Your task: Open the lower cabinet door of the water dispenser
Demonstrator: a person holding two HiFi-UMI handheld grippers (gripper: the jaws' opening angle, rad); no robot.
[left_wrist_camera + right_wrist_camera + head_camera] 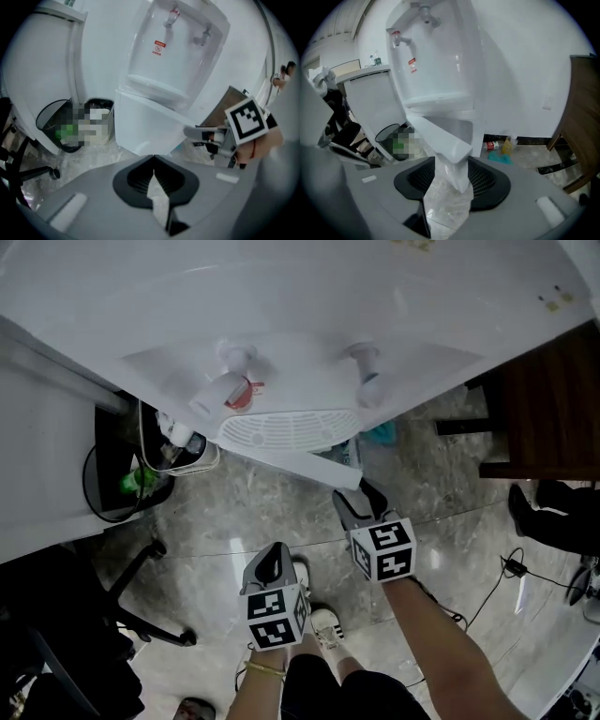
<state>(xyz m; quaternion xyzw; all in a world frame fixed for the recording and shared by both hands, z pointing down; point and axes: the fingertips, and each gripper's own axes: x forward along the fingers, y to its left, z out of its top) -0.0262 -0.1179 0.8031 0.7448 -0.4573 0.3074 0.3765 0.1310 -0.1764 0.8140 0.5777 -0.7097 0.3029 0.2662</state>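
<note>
The white water dispenser [281,334] stands against the wall, with its two taps and drip tray seen from above. Its lower cabinet door [309,465] is swung partly outward. My right gripper [361,495] is at the door's free edge. In the right gripper view that edge [440,136] fills the gap between the jaws, and my right gripper [452,164] is shut on it. My left gripper [274,557] hangs lower and to the left, apart from the door. In the left gripper view, my left gripper [153,161] has its tips together, holding nothing, and the door [145,126] is ahead.
A black waste basket [122,474] and a smaller bin [98,119] stand left of the dispenser. An office chair base [141,596] is at the lower left. A brown wooden cabinet [553,409] stands to the right. Bottles [497,145] lie by the wall, and cables [511,568] run across the floor.
</note>
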